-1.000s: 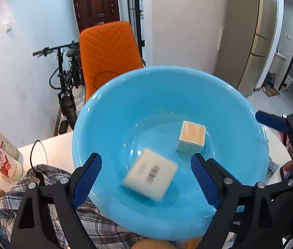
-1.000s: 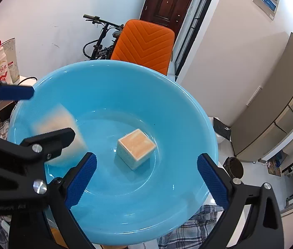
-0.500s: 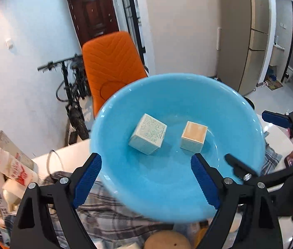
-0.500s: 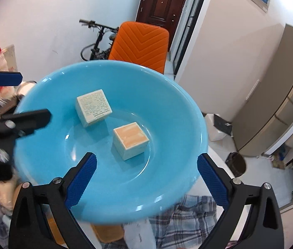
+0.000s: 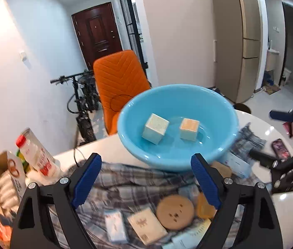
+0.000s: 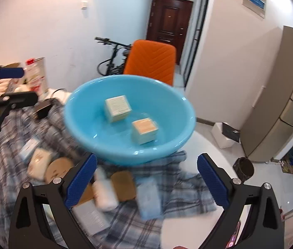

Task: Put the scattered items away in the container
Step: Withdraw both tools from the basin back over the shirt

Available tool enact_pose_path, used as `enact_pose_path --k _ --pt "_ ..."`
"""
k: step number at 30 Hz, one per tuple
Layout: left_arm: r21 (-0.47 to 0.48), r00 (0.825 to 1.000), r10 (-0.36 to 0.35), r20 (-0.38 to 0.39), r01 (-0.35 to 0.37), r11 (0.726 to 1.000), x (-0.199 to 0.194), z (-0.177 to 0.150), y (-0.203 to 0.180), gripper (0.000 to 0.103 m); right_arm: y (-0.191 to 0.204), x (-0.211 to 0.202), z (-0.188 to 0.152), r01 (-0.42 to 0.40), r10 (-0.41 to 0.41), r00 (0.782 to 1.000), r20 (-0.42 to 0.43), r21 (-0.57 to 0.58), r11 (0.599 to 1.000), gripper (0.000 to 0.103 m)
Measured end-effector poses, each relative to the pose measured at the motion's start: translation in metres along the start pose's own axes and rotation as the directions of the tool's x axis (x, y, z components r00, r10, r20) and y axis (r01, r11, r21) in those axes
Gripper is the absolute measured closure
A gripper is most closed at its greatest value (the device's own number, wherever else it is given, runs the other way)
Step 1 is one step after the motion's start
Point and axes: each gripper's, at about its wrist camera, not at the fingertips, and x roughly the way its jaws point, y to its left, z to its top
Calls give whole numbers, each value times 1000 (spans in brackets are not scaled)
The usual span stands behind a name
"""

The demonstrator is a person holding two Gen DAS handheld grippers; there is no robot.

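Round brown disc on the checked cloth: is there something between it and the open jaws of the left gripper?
Nothing visible. The round brown disc lies uncovered on the checked cloth, just below the left gripper, whose jaws are open and empty. Small packets lie beside it, not over it.

Both the left gripper [image 5: 146, 178] and the right gripper [image 6: 146, 181] hang side by side, blue-padded fingers [image 5: 87, 179] spread wide, gripping nothing.

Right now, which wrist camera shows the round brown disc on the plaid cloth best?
The left wrist view: the round brown disc lies near the lens, between the open left gripper's fingers, whole and fairly sharp. In the right wrist view the disc is motion-blurred and partly hidden behind the open right gripper's finger.
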Motion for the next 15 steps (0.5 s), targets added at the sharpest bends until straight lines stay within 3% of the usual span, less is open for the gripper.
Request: enact_pose_path --k 8,15 --pt "22 999 -24 -37 25 999 -17 -57 -18 13 48 -11 -49 -120 117 992 -45 -77 990 6" --pt "-57 995 -37 -98 31 998 -8 -105 -7 13 60 11 -83 -177 168 980 -110 -78 981 6"
